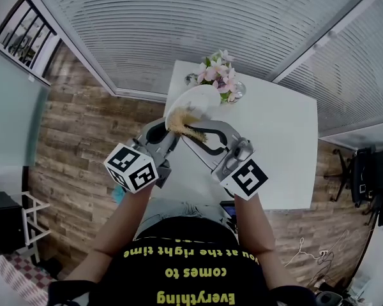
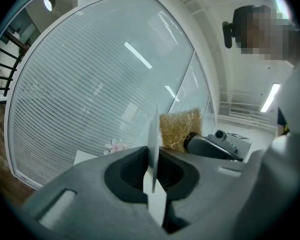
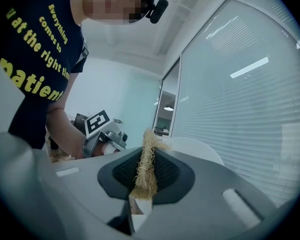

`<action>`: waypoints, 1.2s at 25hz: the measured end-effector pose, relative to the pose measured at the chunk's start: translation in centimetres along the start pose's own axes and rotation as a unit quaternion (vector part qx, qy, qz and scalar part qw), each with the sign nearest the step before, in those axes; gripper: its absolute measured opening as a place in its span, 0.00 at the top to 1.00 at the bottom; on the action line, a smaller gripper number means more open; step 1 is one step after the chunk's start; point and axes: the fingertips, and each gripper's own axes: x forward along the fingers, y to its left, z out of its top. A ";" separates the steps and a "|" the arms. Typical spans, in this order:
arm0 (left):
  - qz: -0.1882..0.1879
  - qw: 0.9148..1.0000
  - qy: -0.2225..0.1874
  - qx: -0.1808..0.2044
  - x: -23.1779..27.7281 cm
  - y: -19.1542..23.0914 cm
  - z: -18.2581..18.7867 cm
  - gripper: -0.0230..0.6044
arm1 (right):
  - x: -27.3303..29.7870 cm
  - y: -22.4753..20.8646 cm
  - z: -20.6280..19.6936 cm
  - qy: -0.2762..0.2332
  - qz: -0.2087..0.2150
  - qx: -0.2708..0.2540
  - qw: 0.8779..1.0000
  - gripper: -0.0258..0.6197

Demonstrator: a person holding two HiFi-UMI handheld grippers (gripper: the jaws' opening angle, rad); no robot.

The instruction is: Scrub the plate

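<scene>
Left gripper (image 2: 152, 171): jaws almost together, clamped on the rim of the plate. It points level and away from the person.
Plate (image 1: 201, 99): white and round, pinched on edge between the left gripper's pads and rising out past its fingertips. The left gripper view shows it edge-on as a thin pale strip. One broad face is turned towards the right gripper.
Right gripper (image 3: 140, 186): jaws drawn in narrow on the scrub pad, with the pads pressing its two flat sides. It points level and is angled across towards the left gripper's tips.
Scrub pad (image 3: 146, 166): a flat piece of coarse, straw-coloured fibre, gripped at its near end and sticking out beyond the right gripper's fingertips. Its free end lies at the plate's face, just to the right of the left gripper's jaws. It looks to be against the plate, but I cannot tell whether it presses on it.
Grippers together: the tips sit close and meet in a V ahead of the person's chest, while the marker cubes sit well apart, nearer the body.
Table (image 1: 277, 129): white, lying below and beyond both grippers' tips.
Flowers (image 1: 218, 74): pink and white, standing on the table just beyond the plate, ahead of the left gripper.
Slatted blind (image 1: 198, 24): behind glass, far beyond both grippers.
Wooden floor (image 1: 83, 126): planks out to the left of the left gripper.
</scene>
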 end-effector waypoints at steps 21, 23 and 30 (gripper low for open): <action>-0.013 1.000 -0.016 -0.022 -0.6 -0.3 0.6 0.93 | -1.6 -3.7 -2.5 0.009 -0.093 0.008 0.996 0.89; -0.013 1.000 -0.015 -0.024 -0.5 -0.3 0.5 0.93 | -2.0 -4.1 -2.8 0.012 -0.105 0.009 0.994 0.89; -0.014 1.000 -0.014 -0.020 -0.4 -0.5 0.4 0.93 | -3.3 -6.0 -3.4 0.015 -0.156 0.015 0.987 0.89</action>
